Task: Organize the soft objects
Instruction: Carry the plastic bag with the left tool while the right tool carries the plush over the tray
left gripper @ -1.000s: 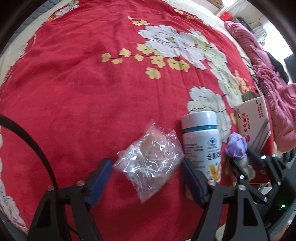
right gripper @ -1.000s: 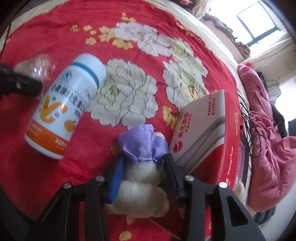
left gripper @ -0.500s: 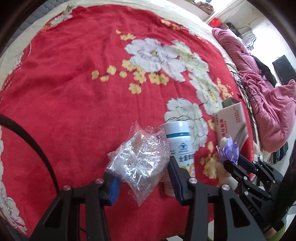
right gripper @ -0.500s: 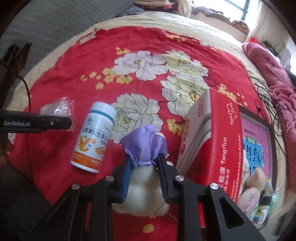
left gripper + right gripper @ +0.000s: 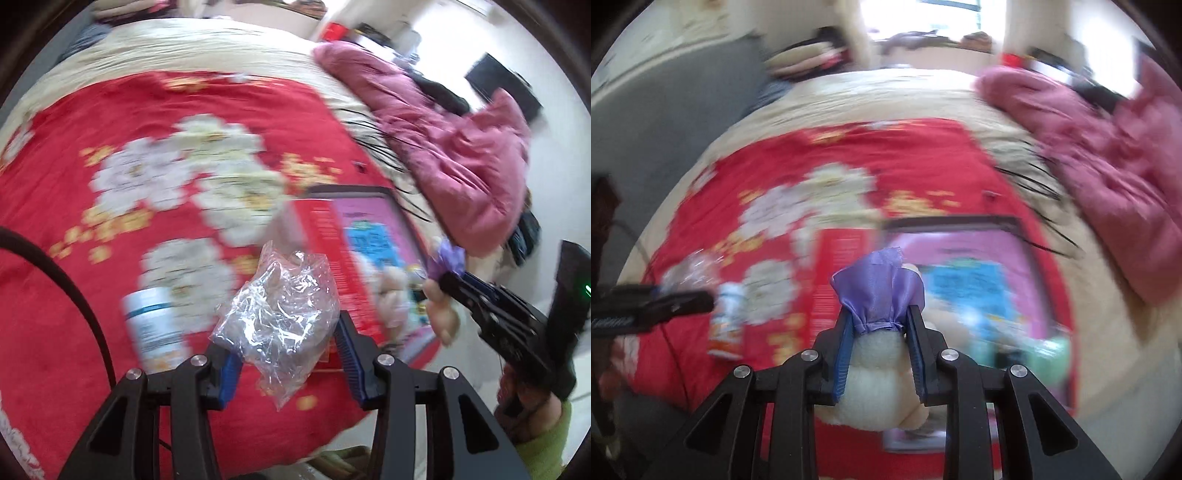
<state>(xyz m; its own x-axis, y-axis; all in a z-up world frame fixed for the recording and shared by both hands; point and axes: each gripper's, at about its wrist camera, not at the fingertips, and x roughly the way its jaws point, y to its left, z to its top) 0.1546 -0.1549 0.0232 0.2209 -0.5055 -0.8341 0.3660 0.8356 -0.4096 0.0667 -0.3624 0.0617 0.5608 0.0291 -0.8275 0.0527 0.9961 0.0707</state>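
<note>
Both soft things were in hand and clear of the red blanket (image 5: pixel 110 302), so this looked like the carrying step; the left tool (image 5: pixel 286 356) pinched the crumpled plastic bag (image 5: pixel 280 317), the right tool (image 5: pixel 879 345) was pressed tight on the plush toy (image 5: pixel 875 384) below its purple cap. Next, I judged, each needed a drop spot beyond the red box (image 5: pixel 838 280). The left view alone showed a green sleeve (image 5: pixel 543 443); the right view alone showed the window (image 5: pixel 923 18); the bottle (image 5: pixel 155 328) lay on the blanket left of that box.
</note>
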